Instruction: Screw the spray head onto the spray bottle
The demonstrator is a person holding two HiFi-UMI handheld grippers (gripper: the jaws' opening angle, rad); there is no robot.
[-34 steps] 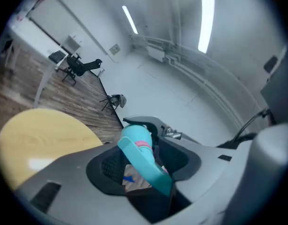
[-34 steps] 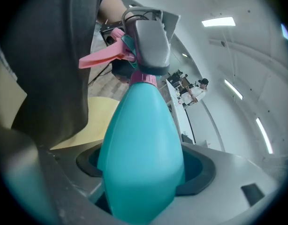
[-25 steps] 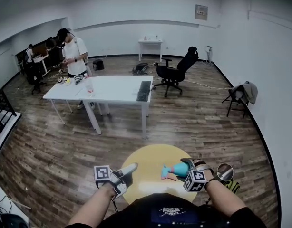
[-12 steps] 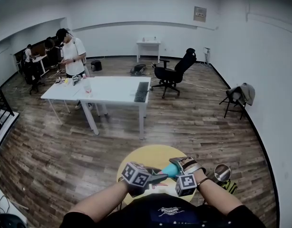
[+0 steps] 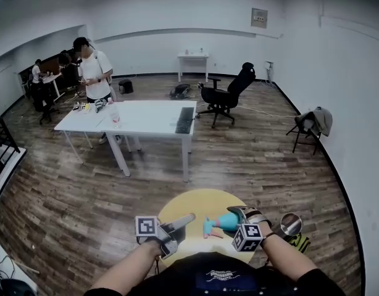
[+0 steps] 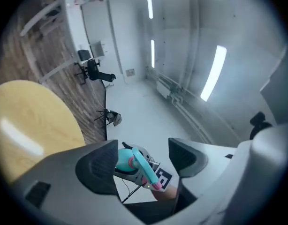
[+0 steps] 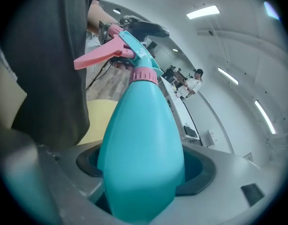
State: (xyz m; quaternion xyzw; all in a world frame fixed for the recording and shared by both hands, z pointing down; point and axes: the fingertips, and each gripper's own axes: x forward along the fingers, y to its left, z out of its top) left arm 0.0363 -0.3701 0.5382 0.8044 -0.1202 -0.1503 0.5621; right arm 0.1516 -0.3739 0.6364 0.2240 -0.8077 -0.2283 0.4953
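Note:
A teal spray bottle (image 5: pixel 228 221) lies roughly level over the round yellow table (image 5: pixel 189 205), and my right gripper (image 5: pixel 240 214) is shut on its body. In the right gripper view the bottle (image 7: pixel 139 139) fills the space between the jaws. The spray head (image 7: pixel 123 48), with its pink collar and trigger, sits on the neck. My left gripper (image 5: pixel 188 219) is left of the spray head (image 5: pixel 208 228) and apart from it. Its jaws have just been opening and hold nothing. In the left gripper view the head (image 6: pixel 140 168) shows beyond the open left gripper (image 6: pixel 143 159).
A white table (image 5: pixel 146 116) with a keyboard stands mid-room, with a person (image 5: pixel 95 73) behind it. A black office chair (image 5: pixel 226 91) stands further back. A folding chair (image 5: pixel 312 127) stands by the right wall. A round metal object (image 5: pixel 292 222) lies by my right arm.
Half a second ago my left gripper was up against the spray head. It has since pulled back to the left, and its jaws are wider. The right gripper and bottle have hardly moved.

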